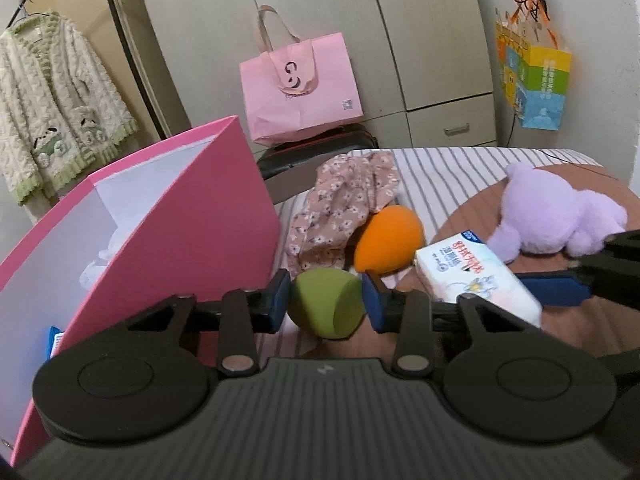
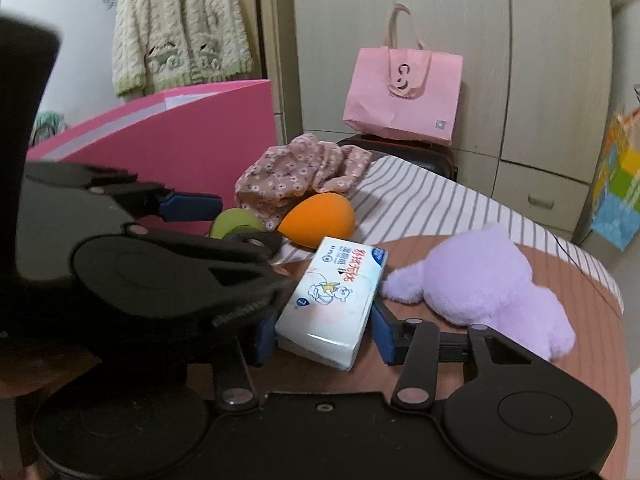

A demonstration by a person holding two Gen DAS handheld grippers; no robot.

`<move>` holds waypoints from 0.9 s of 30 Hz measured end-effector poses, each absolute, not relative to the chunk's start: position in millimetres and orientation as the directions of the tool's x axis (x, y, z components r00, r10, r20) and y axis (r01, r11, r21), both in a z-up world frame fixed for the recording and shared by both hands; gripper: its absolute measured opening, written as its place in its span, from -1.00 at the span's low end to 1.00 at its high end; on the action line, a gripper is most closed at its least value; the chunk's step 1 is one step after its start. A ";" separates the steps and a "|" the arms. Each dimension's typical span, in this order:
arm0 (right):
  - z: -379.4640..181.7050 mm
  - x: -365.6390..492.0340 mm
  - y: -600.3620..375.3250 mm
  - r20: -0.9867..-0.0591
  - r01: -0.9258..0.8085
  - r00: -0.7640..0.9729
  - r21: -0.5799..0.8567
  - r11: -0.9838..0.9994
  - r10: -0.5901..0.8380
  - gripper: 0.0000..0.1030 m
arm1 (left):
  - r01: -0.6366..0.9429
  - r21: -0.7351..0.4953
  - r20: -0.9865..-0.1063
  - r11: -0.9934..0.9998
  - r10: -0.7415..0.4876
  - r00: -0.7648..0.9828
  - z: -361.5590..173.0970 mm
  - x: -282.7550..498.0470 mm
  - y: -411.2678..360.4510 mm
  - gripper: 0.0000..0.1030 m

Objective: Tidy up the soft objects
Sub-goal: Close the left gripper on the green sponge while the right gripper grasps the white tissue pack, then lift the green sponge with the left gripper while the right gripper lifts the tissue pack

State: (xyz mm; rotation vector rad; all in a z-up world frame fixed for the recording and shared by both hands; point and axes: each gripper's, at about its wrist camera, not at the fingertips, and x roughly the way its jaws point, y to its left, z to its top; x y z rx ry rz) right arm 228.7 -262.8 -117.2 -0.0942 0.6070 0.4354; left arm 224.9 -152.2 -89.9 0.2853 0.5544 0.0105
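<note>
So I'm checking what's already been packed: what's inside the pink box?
Inside the pink box, the left wrist view shows white crumpled material against the white inner wall. A blue-and-white item shows at its near edge. The box's front wall hides the bottom and anything else.

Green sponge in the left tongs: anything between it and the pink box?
Nothing visible. The green sponge sits between the left tongs' pads, right beside the pink box, whose near wall rises above it. The orange sponge and floral cloth lie behind, away from the box.

Left claw clamped, right claw parted
</note>
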 end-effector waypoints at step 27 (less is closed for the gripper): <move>-110.7 200.9 -257.6 -0.556 -0.375 0.774 -0.016 0.927 0.303 -0.13 | 0.212 0.015 -0.454 0.977 -0.183 0.872 -57.1 179.7 -115.7 -0.32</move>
